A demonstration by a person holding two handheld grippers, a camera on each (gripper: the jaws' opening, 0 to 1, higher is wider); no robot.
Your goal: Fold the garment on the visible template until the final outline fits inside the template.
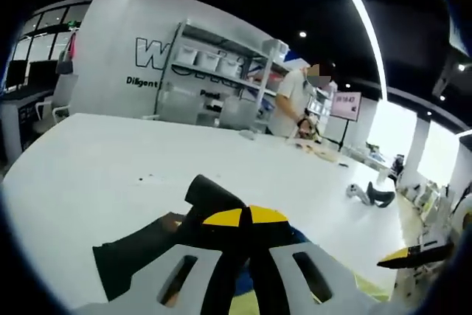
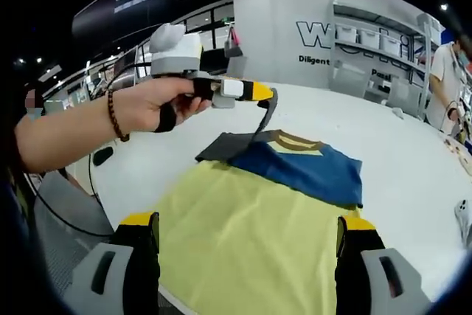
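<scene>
Lying on the pale yellow rectangular template sheet (image 2: pixel 243 241) on the white table (image 2: pixel 398 160): soft, limp blue-and-black T-shirt (image 2: pixel 310 167), black sleeve pinched in left gripper (image 2: pixel 259 94), right gripper (image 2: pixel 247 237) wide open, empty; best gripped at hems.

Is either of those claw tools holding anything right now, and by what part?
Yes. The left gripper pinches the garment's black sleeve by its end, lifting it. The right gripper is open, holding nothing.

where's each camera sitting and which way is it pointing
left gripper view: rides the left claw, shut on the garment's dark sleeve, facing across the white table toward shelving.
right gripper view: rides the open right claw, low over the yellow template, facing the garment; the person's hand shows.
Shared: garment, table, shelving.
</scene>
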